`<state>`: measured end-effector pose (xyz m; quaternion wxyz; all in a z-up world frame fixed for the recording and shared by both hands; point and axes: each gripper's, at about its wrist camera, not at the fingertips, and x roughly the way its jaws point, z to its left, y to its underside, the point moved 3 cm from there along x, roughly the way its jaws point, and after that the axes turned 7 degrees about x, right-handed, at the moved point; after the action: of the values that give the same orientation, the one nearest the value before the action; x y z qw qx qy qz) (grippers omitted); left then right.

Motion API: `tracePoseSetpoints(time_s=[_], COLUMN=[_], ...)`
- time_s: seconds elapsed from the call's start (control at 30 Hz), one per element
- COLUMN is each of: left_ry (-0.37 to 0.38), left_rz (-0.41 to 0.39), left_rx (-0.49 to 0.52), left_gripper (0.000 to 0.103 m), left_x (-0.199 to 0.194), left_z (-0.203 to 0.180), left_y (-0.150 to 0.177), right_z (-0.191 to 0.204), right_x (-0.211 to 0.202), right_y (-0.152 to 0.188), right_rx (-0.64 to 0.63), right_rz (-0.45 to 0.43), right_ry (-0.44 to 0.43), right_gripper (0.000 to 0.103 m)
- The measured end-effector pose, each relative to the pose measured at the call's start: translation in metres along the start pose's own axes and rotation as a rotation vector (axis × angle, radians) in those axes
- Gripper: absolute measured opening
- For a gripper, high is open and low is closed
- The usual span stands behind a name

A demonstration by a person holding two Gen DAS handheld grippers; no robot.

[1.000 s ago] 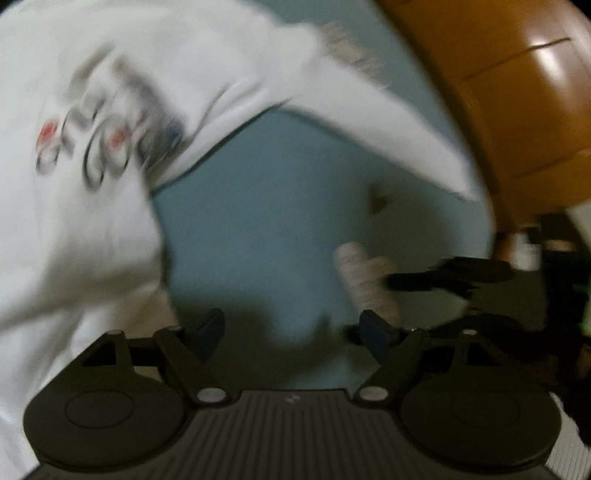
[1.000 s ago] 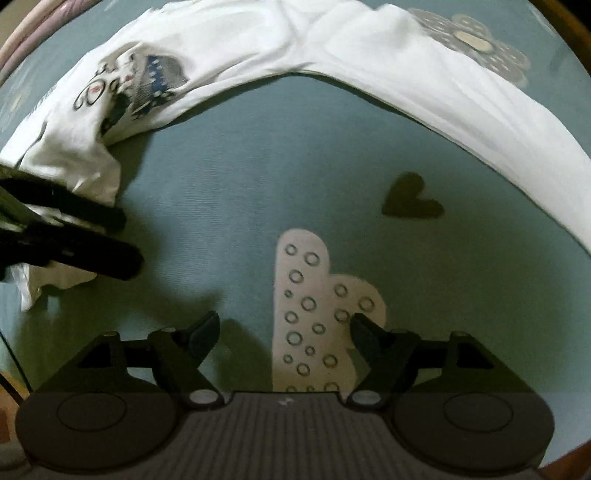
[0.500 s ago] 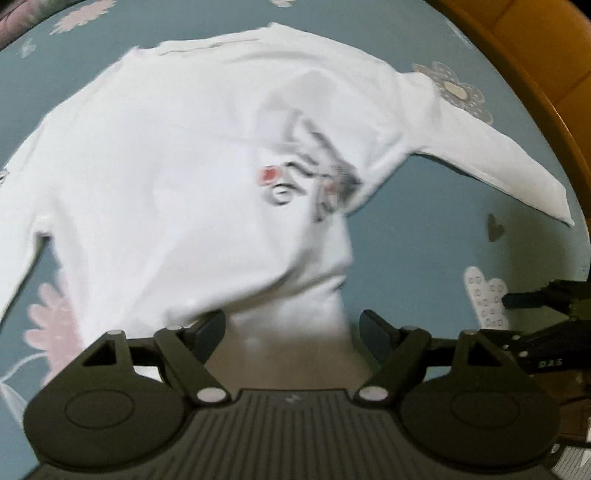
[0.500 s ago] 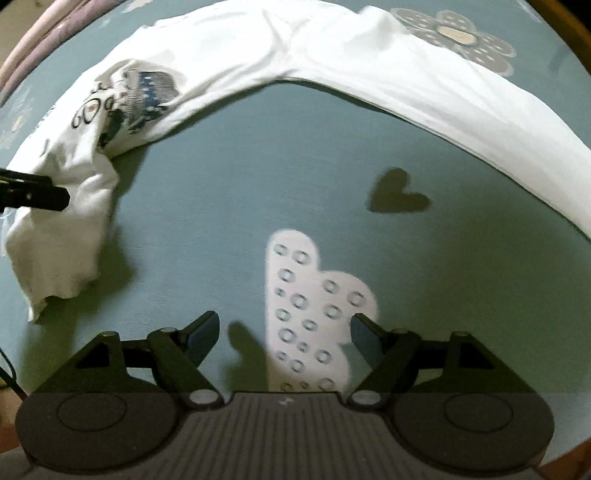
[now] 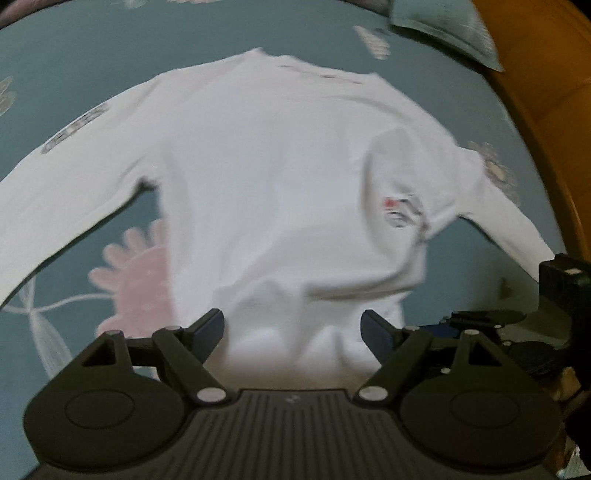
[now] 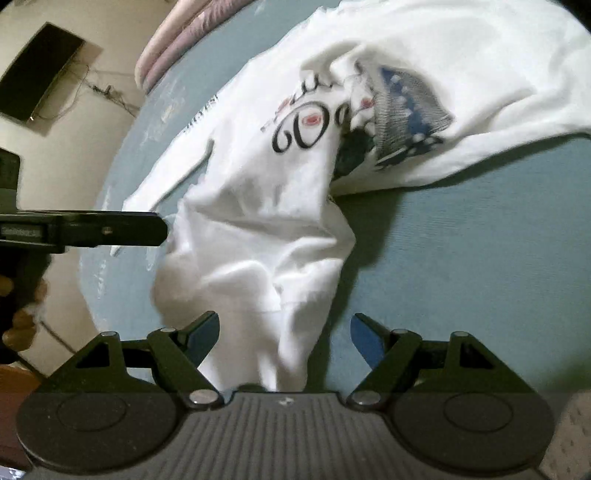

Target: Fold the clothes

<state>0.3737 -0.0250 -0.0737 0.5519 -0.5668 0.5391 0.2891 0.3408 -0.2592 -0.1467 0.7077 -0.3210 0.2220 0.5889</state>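
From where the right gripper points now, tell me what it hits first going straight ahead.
The right gripper, jaws open, would first meet the bunched hem of the white shirt, whose cloth already lies between its fingers; depth is hard to judge.

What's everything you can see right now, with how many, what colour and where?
long-sleeved shirt: one, white with a printed graphic, spread on the bedspread, bottom edge bunched between both grippers' fingers
bedspread: one, blue-green with flower prints, under the shirt
pink flower print: one, on the bedspread beside the shirt's body
pillow: one, blue-green, far edge of the bed
wooden headboard: one, orange-brown, beyond the bed
dark panel: one, black, on the wall
left gripper: black, open over the hem
right gripper: black, open, cloth between its fingers
hand: one, holding the left gripper's handle
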Motion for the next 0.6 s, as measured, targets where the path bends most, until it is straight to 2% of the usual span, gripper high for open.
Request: tracePoseSetpoints(time_s=[0.2, 0.4, 0.6], left_ry=[-0.039, -0.087, -0.109], left_rz=[-0.029, -0.049, -0.057], left_rx=[-0.082, -0.134, -0.191], left_gripper=[0.081, 0.081, 0.081], left_x=[-0.011, -0.023, -0.028], left_z=[0.032, 0.06, 0.078], left_y=[0.011, 0.022, 0.036], right_z=[0.015, 0.055, 0.081], right_x=[0.01, -0.002, 0.022], right_y=[-0.015, -0.034, -0.06], right_rx=[0.037, -0.039, -0.099], right_rz=[0.022, 0.004, 0.007], right_ry=[-0.063, -0.141, -0.152], right_gripper=[0.096, 0.095, 0.095])
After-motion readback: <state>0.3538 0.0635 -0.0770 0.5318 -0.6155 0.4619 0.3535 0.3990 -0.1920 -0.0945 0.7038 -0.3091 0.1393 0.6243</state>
